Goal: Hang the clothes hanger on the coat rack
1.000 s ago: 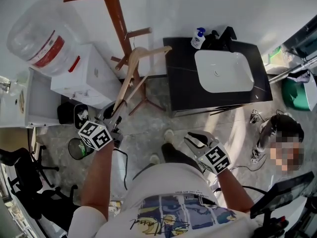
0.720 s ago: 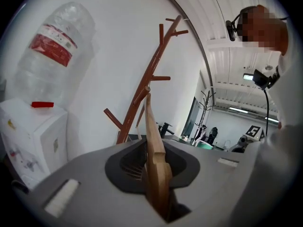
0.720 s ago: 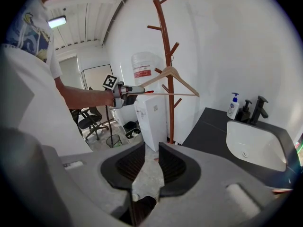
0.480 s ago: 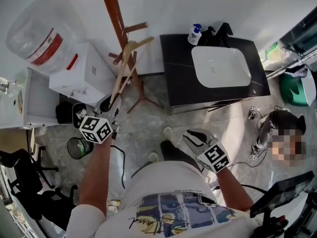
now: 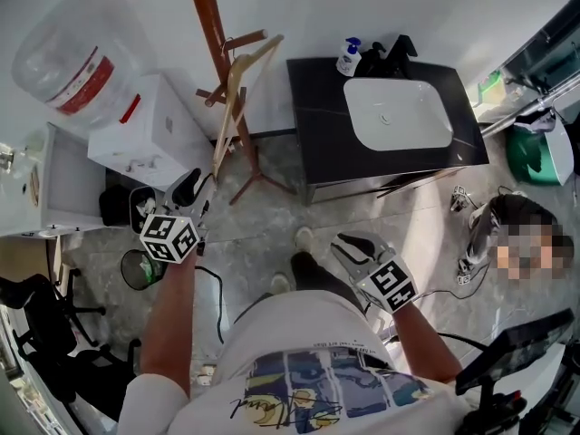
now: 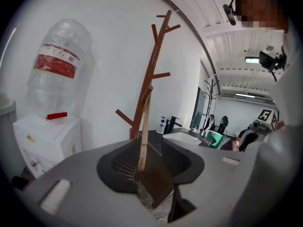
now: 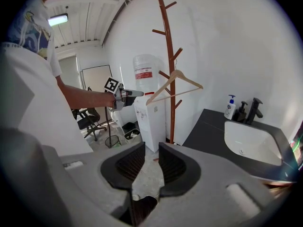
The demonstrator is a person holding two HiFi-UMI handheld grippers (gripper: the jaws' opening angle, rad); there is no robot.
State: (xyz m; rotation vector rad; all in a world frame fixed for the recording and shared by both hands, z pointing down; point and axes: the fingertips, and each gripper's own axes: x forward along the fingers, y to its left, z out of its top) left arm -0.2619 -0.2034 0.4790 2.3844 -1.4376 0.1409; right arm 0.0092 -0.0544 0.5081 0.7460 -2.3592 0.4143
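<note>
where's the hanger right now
Head view, upper left of centre: the hanger hangs on the coat rack, between the water dispenser and the sink counter.

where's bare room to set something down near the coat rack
The dark counter is bare left of the sink; the floor is open between the coat rack and the person's shoes. Crowded: soap bottle and tap behind the sink, bins by the water dispenser.

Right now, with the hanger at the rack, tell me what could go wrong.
1. The left tongs have just been opening, yet one end of the hanger sits between them: withdrawing crookedly could drag it off the coat rack.
2. The hanger hangs tilted, so it may swing or slip once free.
</note>
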